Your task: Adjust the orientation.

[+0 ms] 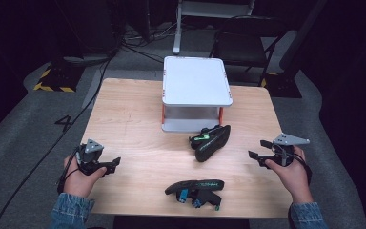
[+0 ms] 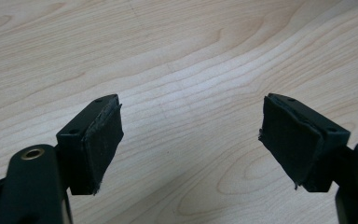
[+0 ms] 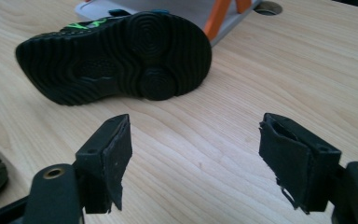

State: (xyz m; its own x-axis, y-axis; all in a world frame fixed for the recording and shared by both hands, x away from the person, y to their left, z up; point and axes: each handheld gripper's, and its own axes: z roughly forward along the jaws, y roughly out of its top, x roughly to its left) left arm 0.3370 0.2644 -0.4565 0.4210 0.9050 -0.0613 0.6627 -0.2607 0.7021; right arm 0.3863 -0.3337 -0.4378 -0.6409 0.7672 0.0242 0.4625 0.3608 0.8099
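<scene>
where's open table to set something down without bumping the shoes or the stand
Bare wood lies left of the white stand, running down past the left hand-held gripper. A smaller patch sits right of the stand. It is crowded around the upper shoe and lower shoe.

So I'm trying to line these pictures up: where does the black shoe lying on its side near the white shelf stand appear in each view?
High view: the shoe lying on its side is at centre, just in front of the white shelf stand.
Left gripper view: not in it; bare wooden table past the open jaws.
Right gripper view: upper left, sole facing the camera.
Shared landmark: the stand's orange leg, directly behind the shoe.
</scene>
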